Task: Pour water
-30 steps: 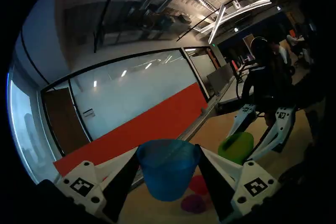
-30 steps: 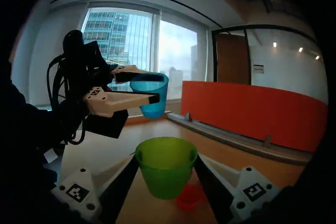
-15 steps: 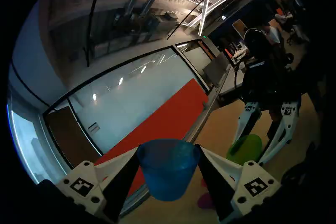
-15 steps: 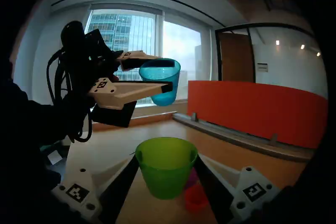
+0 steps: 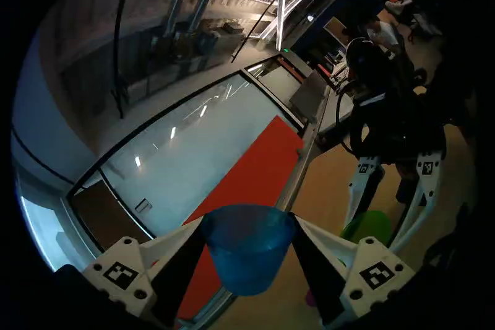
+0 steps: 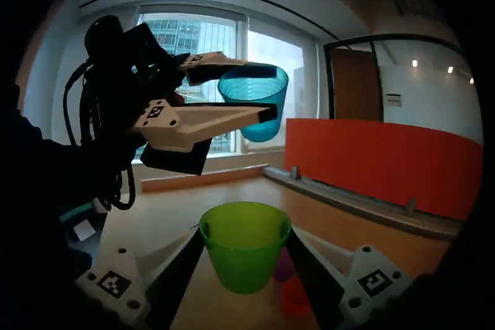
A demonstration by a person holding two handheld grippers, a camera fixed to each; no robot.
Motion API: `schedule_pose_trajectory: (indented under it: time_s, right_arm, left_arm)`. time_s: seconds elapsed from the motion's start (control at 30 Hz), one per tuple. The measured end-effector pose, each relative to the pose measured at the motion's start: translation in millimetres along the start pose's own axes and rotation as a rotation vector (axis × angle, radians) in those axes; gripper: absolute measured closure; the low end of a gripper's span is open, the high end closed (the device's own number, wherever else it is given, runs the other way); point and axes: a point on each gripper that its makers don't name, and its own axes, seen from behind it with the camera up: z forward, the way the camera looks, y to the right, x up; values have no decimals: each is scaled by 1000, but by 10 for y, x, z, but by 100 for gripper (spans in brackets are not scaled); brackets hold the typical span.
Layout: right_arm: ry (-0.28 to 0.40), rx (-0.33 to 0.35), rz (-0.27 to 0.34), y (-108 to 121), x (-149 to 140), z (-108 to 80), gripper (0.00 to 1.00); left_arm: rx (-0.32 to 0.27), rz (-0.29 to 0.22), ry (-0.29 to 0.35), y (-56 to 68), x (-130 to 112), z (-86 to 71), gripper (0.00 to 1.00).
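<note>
Blue-tinted plastic noted in the left gripper point(image 5: 247, 231): both fingers pressed on the sides of the blue cup point(image 5: 247, 259), held high above the desk point(image 6: 179, 209), toward its window-side edge. Likewise clenched, the right gripper point(image 6: 245, 237): both fingers against the walls of the green cup point(image 6: 245, 246), mouth up, held low over the desk and short of the far edge by the orange panel point(image 6: 383, 156). Against a second ago: blue cup raised and carried across in the right gripper view, from up and left of the green cup to nearly straight above it. Cannot tell from that view whether truly plumb over it in depth. Noted also in the left gripper view: room lines leaning more steeply than before, read as a roll of the wrist begun. Looks close to upright as yet in the right gripper view. No stream seen; cannot tell whether water in either cup. Judged accordingly: lining-up nearly done, tipping next. Calls for the blue lip brought squarely over the green mouth before further tilt. Otherwise a risk of spill onto the desk and the small red piece point(image 6: 294, 298) and purple piece point(image 6: 283, 265) lying beneath.
</note>
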Motion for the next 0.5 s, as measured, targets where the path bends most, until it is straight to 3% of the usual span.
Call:
schedule_pose_trajectory:
  time_s: [0.5]
  right_arm:
    - [6,14,0,-52,61,73,9]
  left_arm:
    - [27,121,5,-61,64,45,11]
